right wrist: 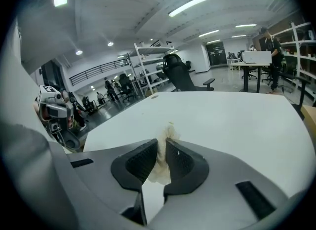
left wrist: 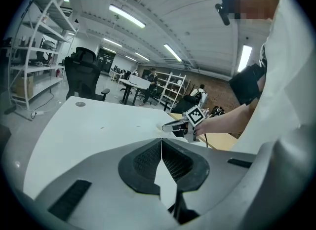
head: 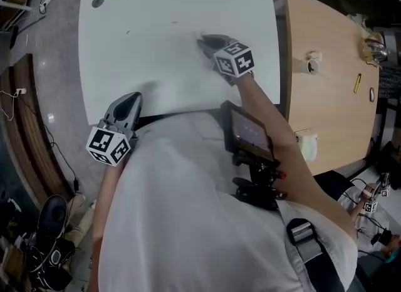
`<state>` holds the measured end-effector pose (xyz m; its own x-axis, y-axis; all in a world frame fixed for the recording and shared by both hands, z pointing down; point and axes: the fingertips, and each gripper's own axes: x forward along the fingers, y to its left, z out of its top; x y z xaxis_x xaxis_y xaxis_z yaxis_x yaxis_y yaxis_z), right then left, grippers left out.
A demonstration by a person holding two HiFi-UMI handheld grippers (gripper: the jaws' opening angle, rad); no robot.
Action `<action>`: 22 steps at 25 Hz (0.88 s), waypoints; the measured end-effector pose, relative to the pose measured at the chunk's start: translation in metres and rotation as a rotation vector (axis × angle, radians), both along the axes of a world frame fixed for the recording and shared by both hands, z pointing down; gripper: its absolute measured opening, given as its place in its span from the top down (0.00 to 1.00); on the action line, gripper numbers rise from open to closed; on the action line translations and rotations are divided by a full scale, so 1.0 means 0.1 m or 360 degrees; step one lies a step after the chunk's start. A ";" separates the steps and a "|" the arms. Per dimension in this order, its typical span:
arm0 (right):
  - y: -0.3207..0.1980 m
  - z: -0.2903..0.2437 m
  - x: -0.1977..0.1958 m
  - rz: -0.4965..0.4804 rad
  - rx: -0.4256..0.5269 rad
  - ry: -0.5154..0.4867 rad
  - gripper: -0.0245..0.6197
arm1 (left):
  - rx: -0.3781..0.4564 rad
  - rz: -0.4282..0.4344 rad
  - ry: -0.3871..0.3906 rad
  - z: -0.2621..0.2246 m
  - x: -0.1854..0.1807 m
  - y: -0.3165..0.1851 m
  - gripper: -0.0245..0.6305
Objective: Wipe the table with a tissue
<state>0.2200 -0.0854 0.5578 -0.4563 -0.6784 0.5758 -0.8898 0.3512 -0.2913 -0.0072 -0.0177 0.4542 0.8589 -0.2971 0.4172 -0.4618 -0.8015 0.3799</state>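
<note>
Head view looks down on a white table (head: 156,9), but the person's white shirt (head: 188,209) covers its near edge. The right gripper (head: 203,39) is out over the table top, and its marker cube blocks part of it. The tissue is very hard to see here, because it is white on white and the jaws hide it. The left gripper (head: 132,98) sits at the near edge of the table, and from above you cannot tell if its jaws touch. A wooden table (head: 326,65) beside the white one is cut off at the side of the picture. Small things lie on it, too small to name.

Right gripper view shows what the head view does not. The tissue (right wrist: 161,161) is a crumpled pale wad pinched between the two dark pads. A little tuft pokes out past the jaw tips, over the white table. Whether the tuft touches the table is not clear.

Left gripper view shows its jaws pressed together at the tips, with nothing between them. It also shows the right gripper from the side, low over the table. A black chair (left wrist: 81,71) stands behind the far edge.
</note>
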 end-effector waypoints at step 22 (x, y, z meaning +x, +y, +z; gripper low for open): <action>-0.83 0.49 0.12 0.0242 -0.0223 0.0647 0.87 | -0.0083 -0.0160 0.0051 0.15 -0.74 -0.38 0.95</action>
<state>0.2316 -0.1680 0.6069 -0.0754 -0.6228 0.7787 -0.9802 0.1898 0.0569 -0.0816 -0.0556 0.4697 0.8389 -0.3612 0.4072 -0.5260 -0.7306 0.4355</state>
